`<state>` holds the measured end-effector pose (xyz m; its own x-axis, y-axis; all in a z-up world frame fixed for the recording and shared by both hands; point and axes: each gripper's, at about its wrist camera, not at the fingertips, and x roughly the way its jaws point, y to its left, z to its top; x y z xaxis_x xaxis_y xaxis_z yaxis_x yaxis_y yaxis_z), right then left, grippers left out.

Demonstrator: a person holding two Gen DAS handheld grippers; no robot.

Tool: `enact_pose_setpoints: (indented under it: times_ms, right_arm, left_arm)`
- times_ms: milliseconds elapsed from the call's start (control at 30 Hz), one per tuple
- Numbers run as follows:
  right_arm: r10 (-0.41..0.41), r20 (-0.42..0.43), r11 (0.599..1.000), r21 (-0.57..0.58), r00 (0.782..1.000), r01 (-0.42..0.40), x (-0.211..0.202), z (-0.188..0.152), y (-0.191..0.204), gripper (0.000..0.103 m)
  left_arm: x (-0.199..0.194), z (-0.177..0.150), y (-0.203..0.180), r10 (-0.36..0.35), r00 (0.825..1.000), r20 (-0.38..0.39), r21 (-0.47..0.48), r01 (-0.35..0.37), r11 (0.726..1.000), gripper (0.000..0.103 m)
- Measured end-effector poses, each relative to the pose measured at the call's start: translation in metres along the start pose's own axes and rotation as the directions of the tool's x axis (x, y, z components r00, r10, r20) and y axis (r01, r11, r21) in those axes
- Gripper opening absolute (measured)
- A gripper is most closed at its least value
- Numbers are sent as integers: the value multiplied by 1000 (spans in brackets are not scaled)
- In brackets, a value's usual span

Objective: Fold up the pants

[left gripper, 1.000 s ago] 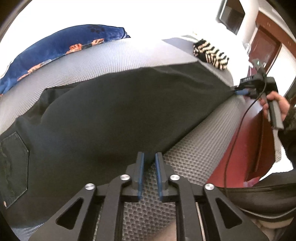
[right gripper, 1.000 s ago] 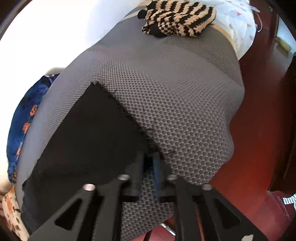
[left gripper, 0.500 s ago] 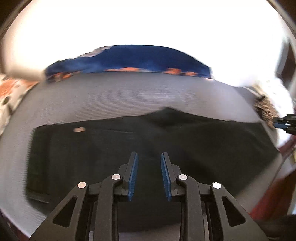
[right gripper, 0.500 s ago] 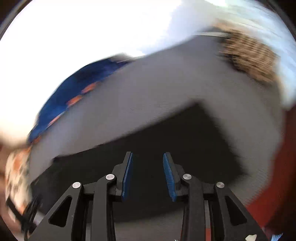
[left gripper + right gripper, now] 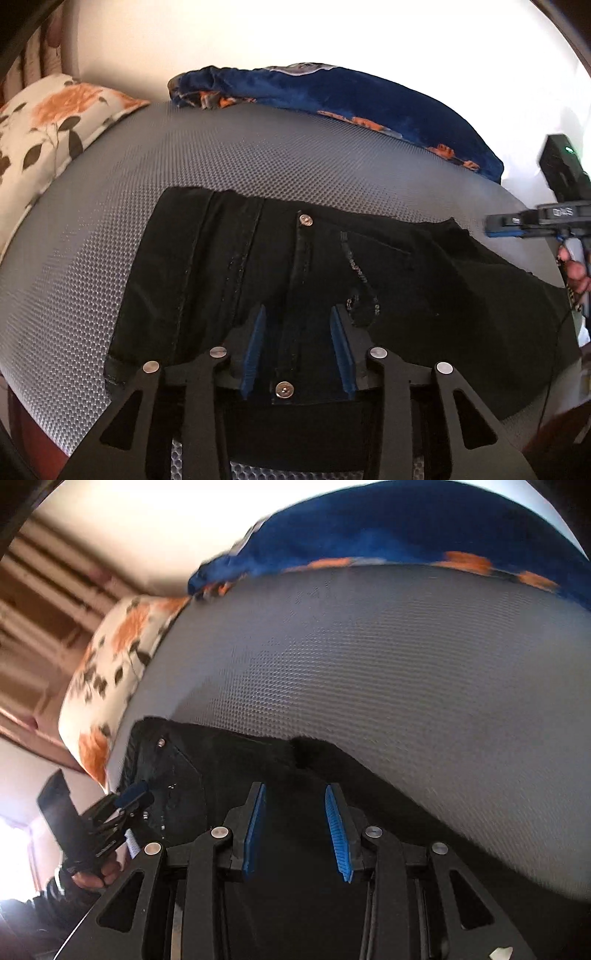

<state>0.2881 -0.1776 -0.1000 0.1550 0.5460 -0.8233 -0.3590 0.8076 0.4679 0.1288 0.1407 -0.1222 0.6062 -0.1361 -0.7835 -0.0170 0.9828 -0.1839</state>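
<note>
Black pants (image 5: 406,288) lie flat on the grey mesh mattress (image 5: 184,158), waist toward the left. My left gripper (image 5: 297,310) hovers over the fly, its jaws opening. The waist button (image 5: 282,389) lies under the gap between the blue pads, which press on nothing. My right gripper (image 5: 294,788) is open above the dark cloth (image 5: 295,867), with nothing pinched. In the left wrist view the right gripper (image 5: 496,226) shows at the right edge, in a hand (image 5: 574,271). The left gripper (image 5: 135,797) shows at the lower left of the right wrist view.
A floral pillow (image 5: 44,122) lies at the mattress's left end. A blue blanket with orange print (image 5: 351,96) runs along the far side by the white wall. The mattress drops off at the near edge.
Both grippers let go of the pants' edge and opened. Both views swung round: the left now sits over the waist, and the right moved from the hem corner to over the cloth.
</note>
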Motion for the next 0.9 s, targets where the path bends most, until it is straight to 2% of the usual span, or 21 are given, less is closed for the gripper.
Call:
enact_pose_setpoints:
  times_ms: [133, 200, 267, 300, 433, 633, 733, 800, 900]
  right_arm:
    - [-10, -56, 998, -56, 998, 7, 30, 14, 6, 32]
    - [21, -100, 998, -50, 995, -26, 43, 19, 3, 32]
    - [52, -128, 997, -52, 990, -59, 50, 20, 7, 23]
    - [48, -117, 997, -61, 992, -55, 50, 22, 11, 12]
    - [12, -62, 997, -78, 998, -17, 40, 31, 18, 8]
    - [-86, -58, 994, -76, 995, 81, 69, 31, 13, 7]
    - [-42, -69, 999, -21, 997, 41, 66, 34, 7, 13]
    - [-18, -58, 1000, -3, 998, 18, 55, 35, 2, 25]
    - [-14, -32, 1000, -25, 999, 14, 28, 32, -5, 25]
  left_arm:
    - [2, -3, 0, -1, 1000, -7, 5, 1, 1000, 39]
    - [5, -4, 1, -2, 1000, -12, 6, 2, 1000, 39]
    - [6, -3, 1, -5, 1000, -11, -1, 5, 1000, 39]
    - [5, -4, 0, -7, 1000, -9, -3, 7, 1000, 39]
    - [4, -4, 1, -17, 1000, -2, 3, 17, 1000, 40]
    - [4, -8, 2, -25, 1000, 13, 23, 25, 999, 40]
    - [6, -8, -3, -4, 1000, 9, 44, 3, 999, 40]
    - [4, -5, -7, 17, 1000, -3, 60, -17, 998, 40]
    - [-4, -1, -16, 20, 1000, 19, 87, -21, 996, 40]
